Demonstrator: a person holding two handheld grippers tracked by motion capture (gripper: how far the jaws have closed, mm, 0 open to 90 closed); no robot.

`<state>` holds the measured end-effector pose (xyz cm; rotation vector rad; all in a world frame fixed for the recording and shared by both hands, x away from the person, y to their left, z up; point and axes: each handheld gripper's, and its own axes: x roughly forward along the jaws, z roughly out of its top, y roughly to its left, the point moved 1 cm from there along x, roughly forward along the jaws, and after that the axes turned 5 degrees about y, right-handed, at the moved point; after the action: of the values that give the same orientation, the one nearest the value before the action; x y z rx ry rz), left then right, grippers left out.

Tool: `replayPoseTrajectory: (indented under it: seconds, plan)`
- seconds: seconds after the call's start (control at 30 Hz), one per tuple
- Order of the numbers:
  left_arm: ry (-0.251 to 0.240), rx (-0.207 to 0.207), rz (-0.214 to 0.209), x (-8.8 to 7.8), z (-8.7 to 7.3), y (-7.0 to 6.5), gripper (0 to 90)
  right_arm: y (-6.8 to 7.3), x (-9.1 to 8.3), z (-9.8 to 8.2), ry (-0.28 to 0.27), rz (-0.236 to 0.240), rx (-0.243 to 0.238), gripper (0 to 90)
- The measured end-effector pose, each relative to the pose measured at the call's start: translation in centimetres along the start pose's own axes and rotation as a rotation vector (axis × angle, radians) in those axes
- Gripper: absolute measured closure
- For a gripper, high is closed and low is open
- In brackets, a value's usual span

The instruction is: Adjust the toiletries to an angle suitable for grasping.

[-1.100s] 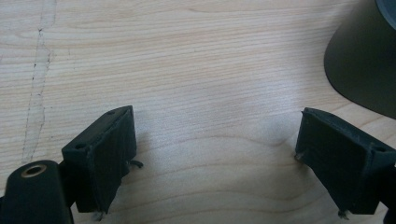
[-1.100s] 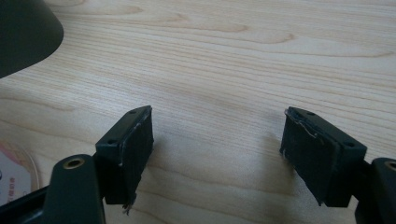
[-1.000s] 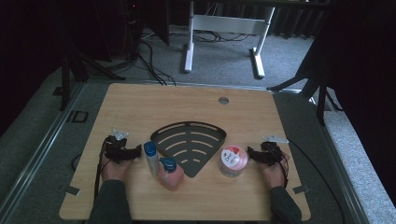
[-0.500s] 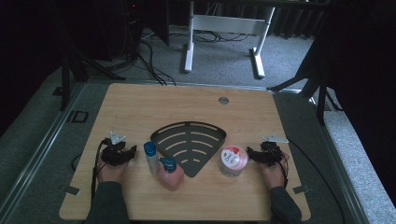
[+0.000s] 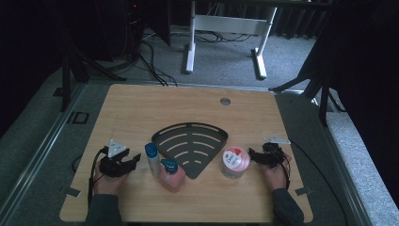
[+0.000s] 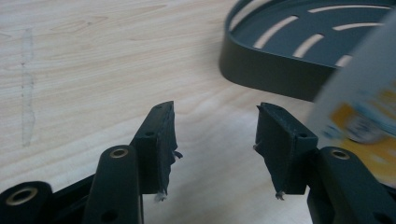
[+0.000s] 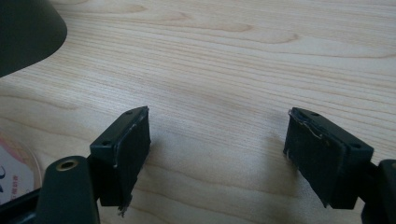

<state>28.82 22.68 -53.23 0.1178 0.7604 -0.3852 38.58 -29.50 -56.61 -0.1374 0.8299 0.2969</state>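
White bottle (image 6: pixel 359 102) just right of left gripper (image 6: pixel 215 140), jaws open, empty, lately narrowed.

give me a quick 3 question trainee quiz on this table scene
1. True or false: the left gripper holds the blue-capped white bottle.
2. Which thing stands nearest the right gripper: A) pink jar B) pink bottle C) dark slotted tray?
3. Fill in: the tray lies on the wooden ____.

Key: 1 false, its jaws are apart with nothing between. 2 A. 3 table.
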Motion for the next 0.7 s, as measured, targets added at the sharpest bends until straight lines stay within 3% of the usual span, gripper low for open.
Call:
replayPoseTrajectory:
  seconds: [0.2,0.37,0.67,0.7]
  plan:
    - [0.004,0.019,-0.016,-0.9,-0.6,-1.1,43.1,0.0,0.0,0.0,0.0,0.0,0.0,22.1]
    - [0.013,0.059,-0.047,-1.5,-0.9,-2.5,37.7,0.0,0.0,0.0,0.0,0.001,0.0,21.9]
    - [0.009,0.071,-0.087,-1.7,-1.3,-3.8,33.0,0.0,0.0,0.0,0.001,0.001,0.0,21.8]
    - [-0.001,0.068,-0.11,-1.7,-1.2,-4.0,32.2,0.0,0.0,0.0,0.0,0.001,0.0,21.7]
